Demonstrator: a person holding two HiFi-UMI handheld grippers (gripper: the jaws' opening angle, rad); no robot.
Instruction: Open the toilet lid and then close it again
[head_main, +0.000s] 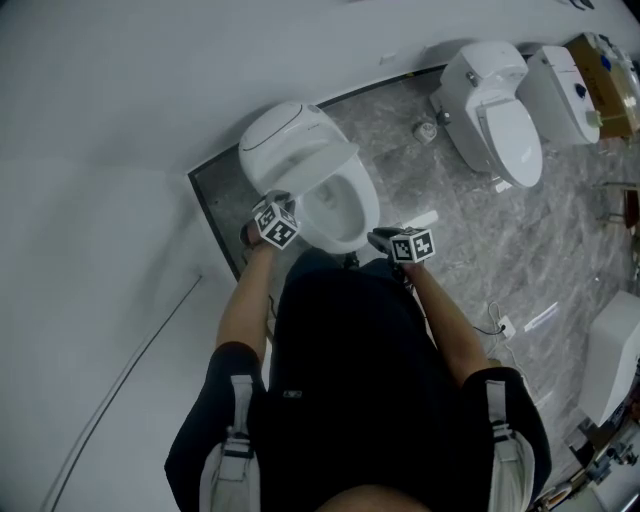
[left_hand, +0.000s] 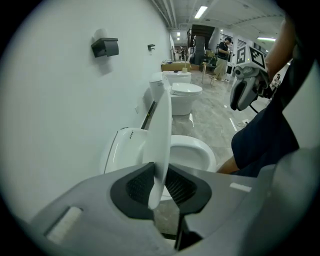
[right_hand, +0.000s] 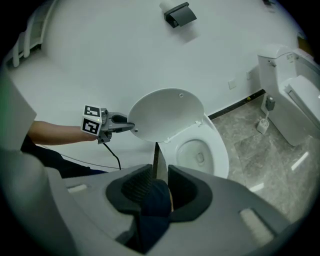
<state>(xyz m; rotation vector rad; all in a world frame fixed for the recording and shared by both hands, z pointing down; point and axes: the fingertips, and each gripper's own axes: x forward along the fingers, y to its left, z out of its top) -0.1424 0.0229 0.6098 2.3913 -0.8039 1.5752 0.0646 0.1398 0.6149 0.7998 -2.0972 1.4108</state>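
Note:
The white toilet lid (head_main: 295, 150) stands half raised over the bowl (head_main: 340, 215). My left gripper (head_main: 278, 198) is at the lid's left rim. In the left gripper view the lid (left_hand: 161, 135) runs edge-on between the jaws of the left gripper (left_hand: 159, 189), which stand slightly apart and do not clearly press on it. In the right gripper view the left gripper (right_hand: 131, 127) has its fingertips at the rim of the lid (right_hand: 165, 115). My right gripper (head_main: 378, 238) hovers in front of the bowl's right side, open (right_hand: 160, 187), with only dark trouser cloth behind its gap.
A second toilet (head_main: 500, 120) and another white fixture (head_main: 560, 95) stand at the back right on the grey marble floor (head_main: 560, 250). A paper holder (left_hand: 105, 46) hangs on the white wall. A cable and plug (head_main: 500, 325) lie on the floor at the right.

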